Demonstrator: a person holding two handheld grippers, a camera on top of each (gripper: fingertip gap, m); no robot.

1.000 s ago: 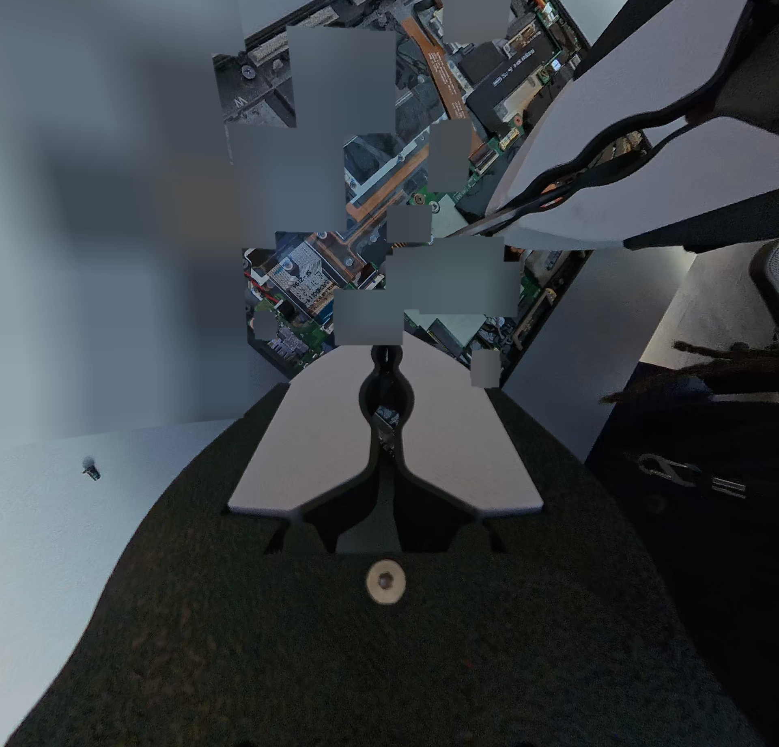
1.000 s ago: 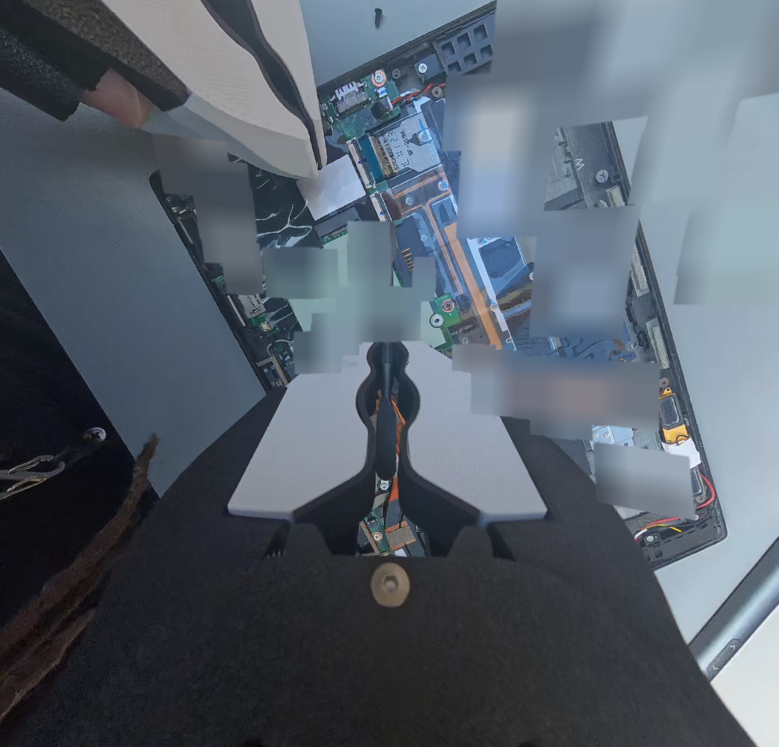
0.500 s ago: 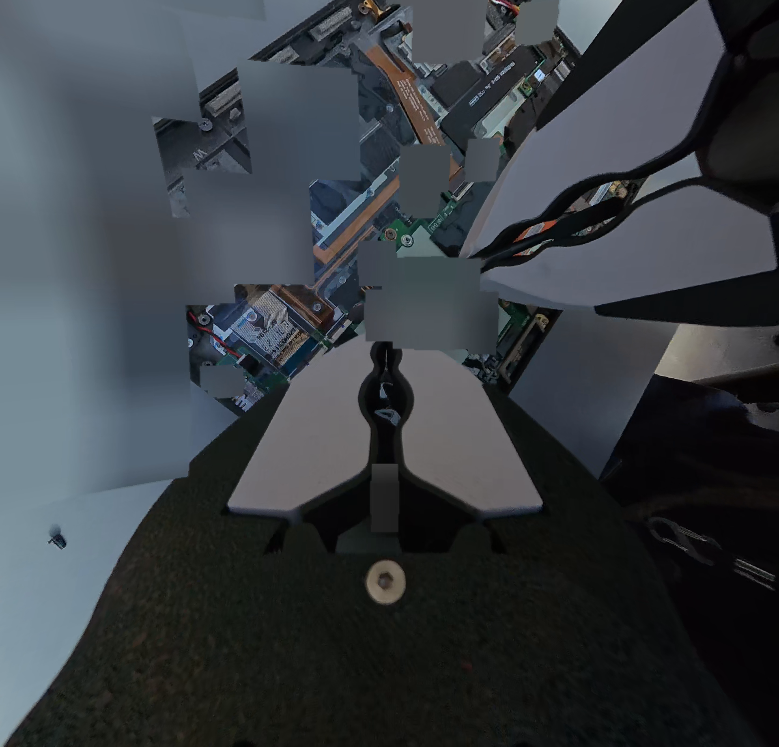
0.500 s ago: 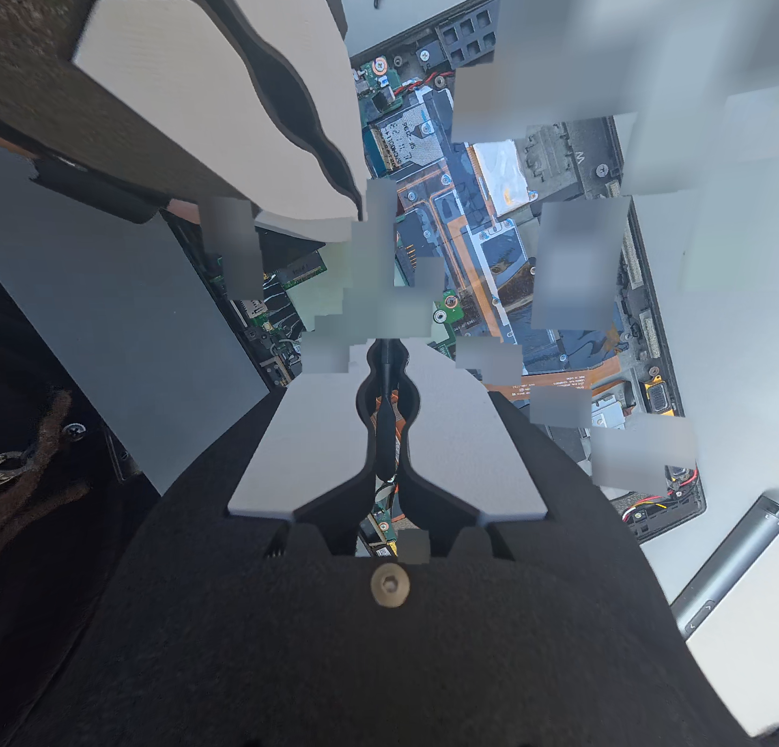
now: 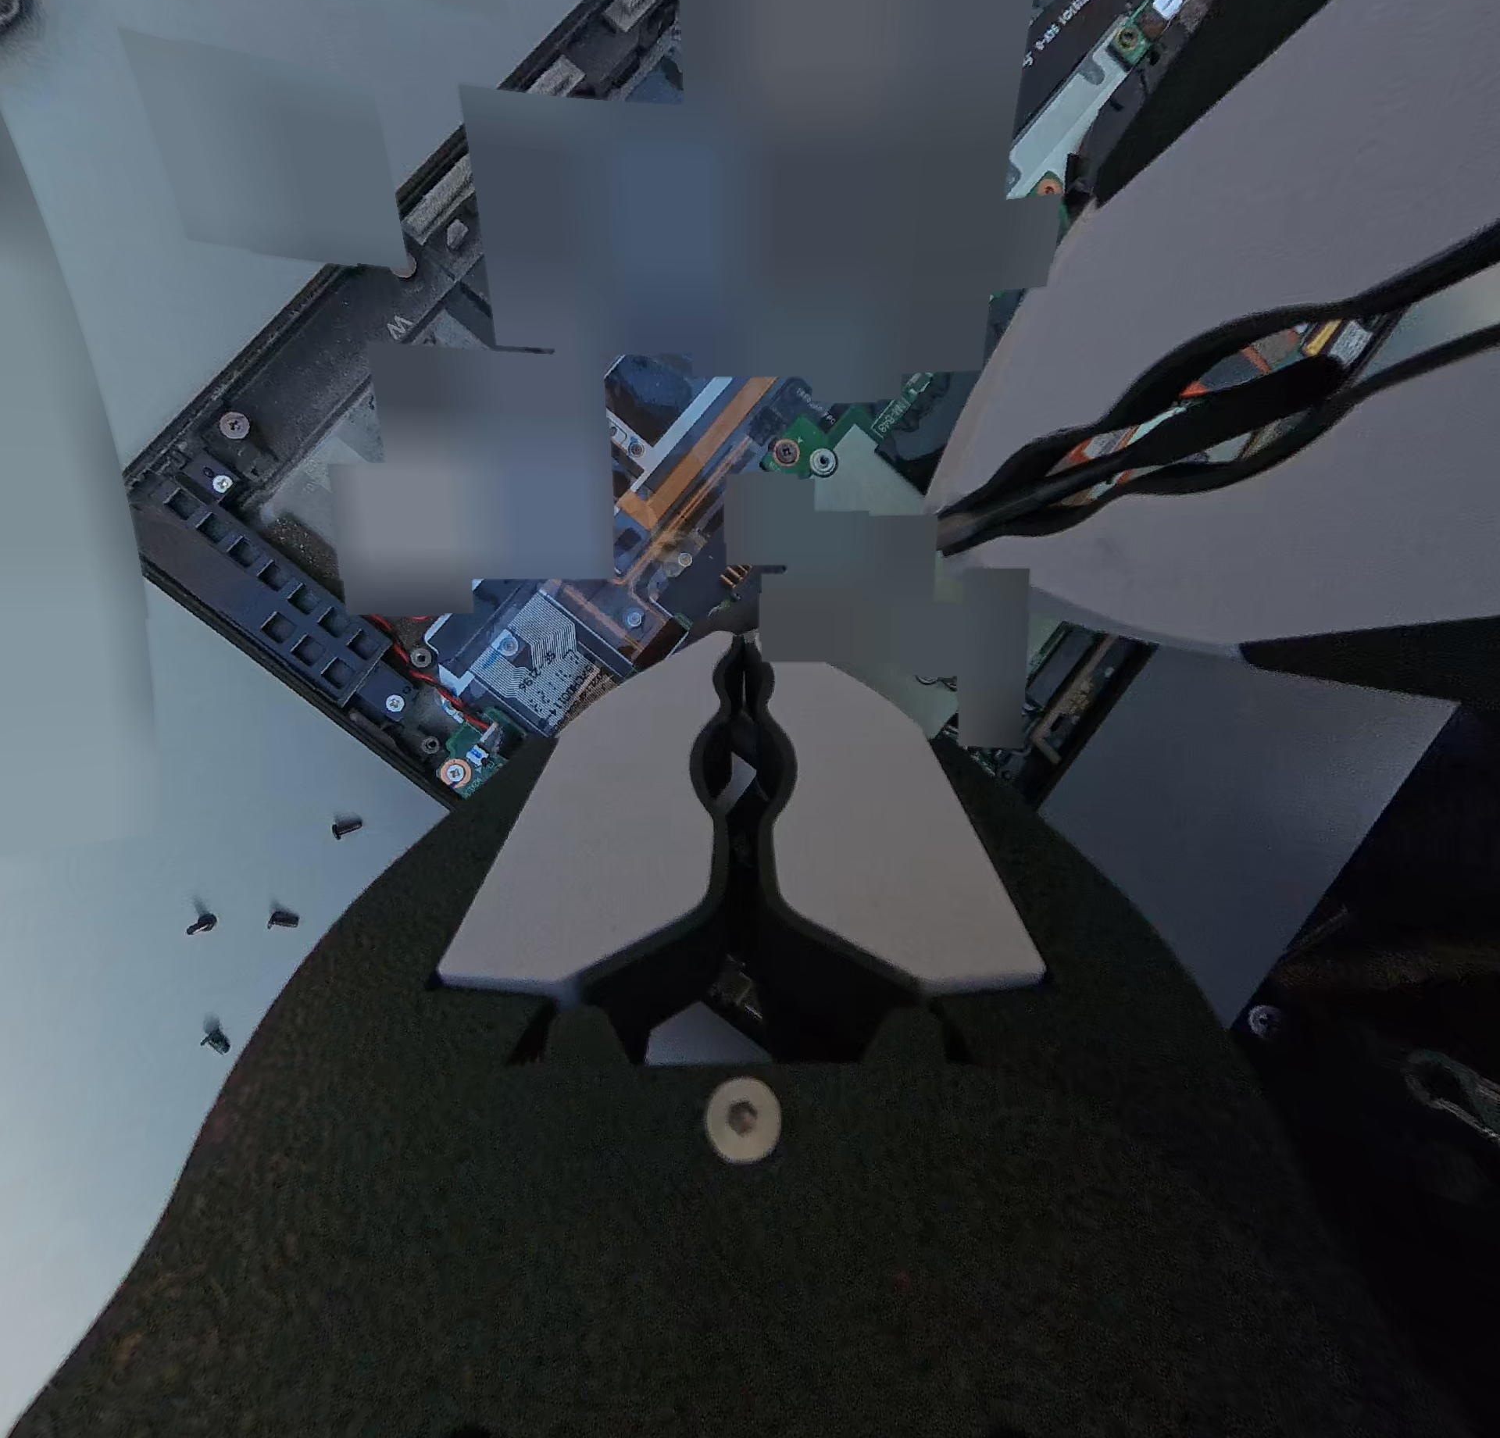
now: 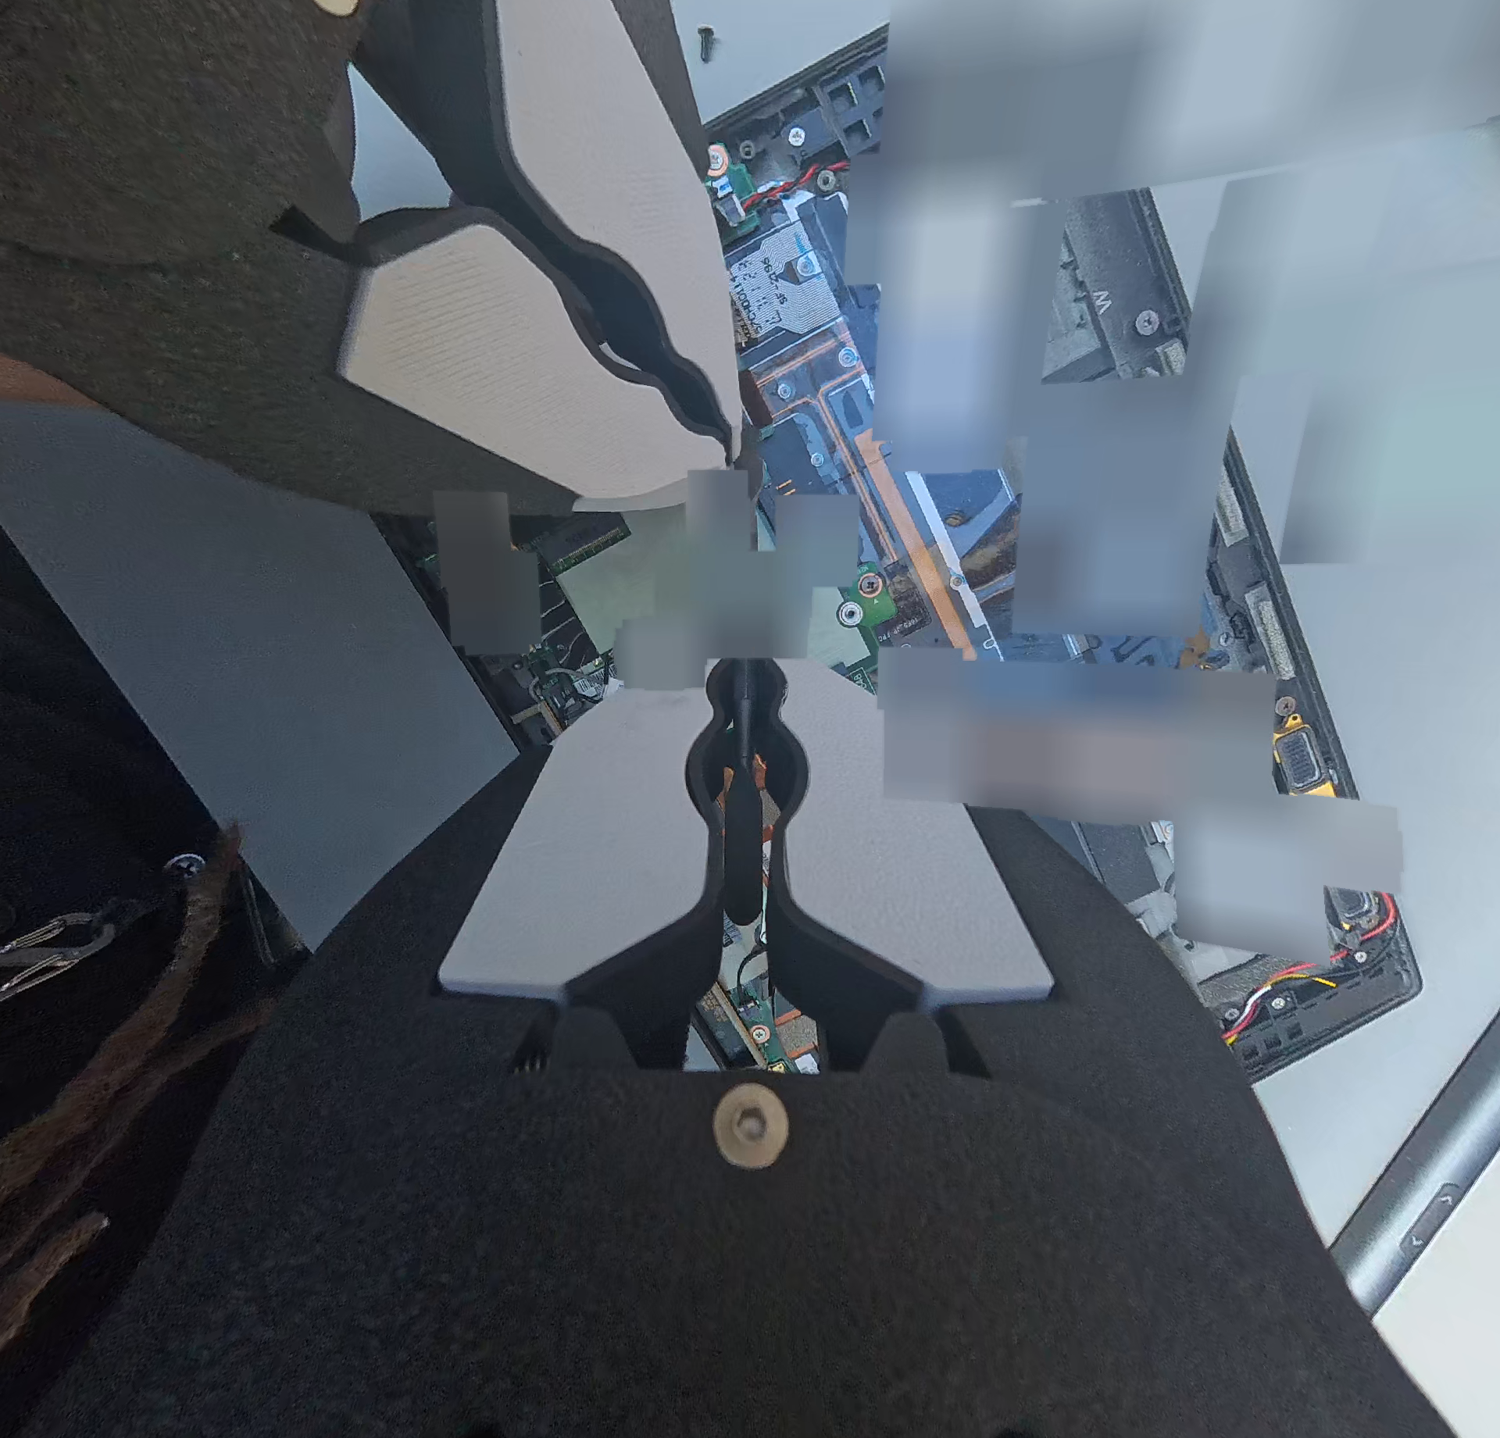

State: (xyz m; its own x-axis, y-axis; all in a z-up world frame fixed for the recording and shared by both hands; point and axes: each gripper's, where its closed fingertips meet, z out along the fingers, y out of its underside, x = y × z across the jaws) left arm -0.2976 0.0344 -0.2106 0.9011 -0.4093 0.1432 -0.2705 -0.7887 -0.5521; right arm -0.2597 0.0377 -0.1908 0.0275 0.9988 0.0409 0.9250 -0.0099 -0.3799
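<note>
Over an opened laptop (image 5: 268,417), loose screws (image 5: 282,919) lie on the white table (image 5: 97,750) at left. Left gripper (image 5: 740,648) is clenched, empty. Right gripper (image 6: 745,673), just beside it, grips a thin black tool (image 6: 740,831) above the circuit board (image 6: 860,604).

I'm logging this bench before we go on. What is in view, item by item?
Laptop: one, black, opened, boards and cables exposed, on the table.
Screws: four, dark, loose on the table left of the laptop.
Table: one, light grey, under everything.
Grey device: one, at the table's right edge; kind unclear.
Tool: one, thin, black, in the right gripper.
Left gripper: grey fingers, shut, over the laptop; whether it pinches anything is unclear.
Right gripper: grey fingers, shut on the tool.
</note>
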